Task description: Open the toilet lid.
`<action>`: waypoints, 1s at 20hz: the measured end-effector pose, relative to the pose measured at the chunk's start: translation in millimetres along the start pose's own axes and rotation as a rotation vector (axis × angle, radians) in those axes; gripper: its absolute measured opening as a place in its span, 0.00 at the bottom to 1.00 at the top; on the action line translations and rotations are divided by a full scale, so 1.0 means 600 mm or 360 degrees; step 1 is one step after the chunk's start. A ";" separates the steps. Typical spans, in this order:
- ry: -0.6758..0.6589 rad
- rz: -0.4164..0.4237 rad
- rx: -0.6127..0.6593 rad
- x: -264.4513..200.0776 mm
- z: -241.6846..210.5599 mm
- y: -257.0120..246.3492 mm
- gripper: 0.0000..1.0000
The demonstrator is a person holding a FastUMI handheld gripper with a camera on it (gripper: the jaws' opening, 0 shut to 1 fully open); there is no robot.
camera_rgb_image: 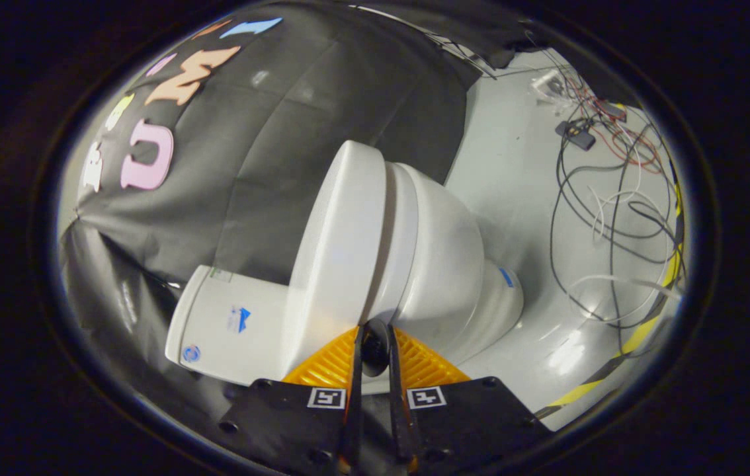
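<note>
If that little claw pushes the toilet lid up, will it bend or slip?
The toilet lid looks like thick moulded plastic, so probably stiff, not floppy. Its glossy surface may let the fingers slide. The gripper, nearly shut, sits at the lid's edge; being hinged, it should swing rather than lift free.

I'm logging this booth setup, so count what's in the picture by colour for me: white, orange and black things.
White: 1, the toilet, lid included.
Orange: 2, the fingers of the gripper, nearly together just short of the lid's edge.
Black: 1, the small box among the floor cables.
Total: 4.
</note>
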State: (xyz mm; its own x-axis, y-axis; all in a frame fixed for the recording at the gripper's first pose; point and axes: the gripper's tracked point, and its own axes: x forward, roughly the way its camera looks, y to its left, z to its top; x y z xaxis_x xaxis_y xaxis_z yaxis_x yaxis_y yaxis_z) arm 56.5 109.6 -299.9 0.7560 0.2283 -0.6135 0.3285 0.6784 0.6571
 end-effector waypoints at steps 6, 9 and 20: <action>-0.0028 -0.0030 0.0009 -0.016 0.008 0.019 0.00; -0.0030 -0.0072 -0.0045 -0.028 0.010 0.038 0.01; -0.0169 -0.0263 -0.0184 -0.070 0.037 0.125 0.01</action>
State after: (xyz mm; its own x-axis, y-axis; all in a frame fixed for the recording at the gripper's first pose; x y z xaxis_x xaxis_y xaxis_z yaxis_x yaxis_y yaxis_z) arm 62.1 135.2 -215.0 0.7546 0.0370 -0.6551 0.3901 0.7775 0.4933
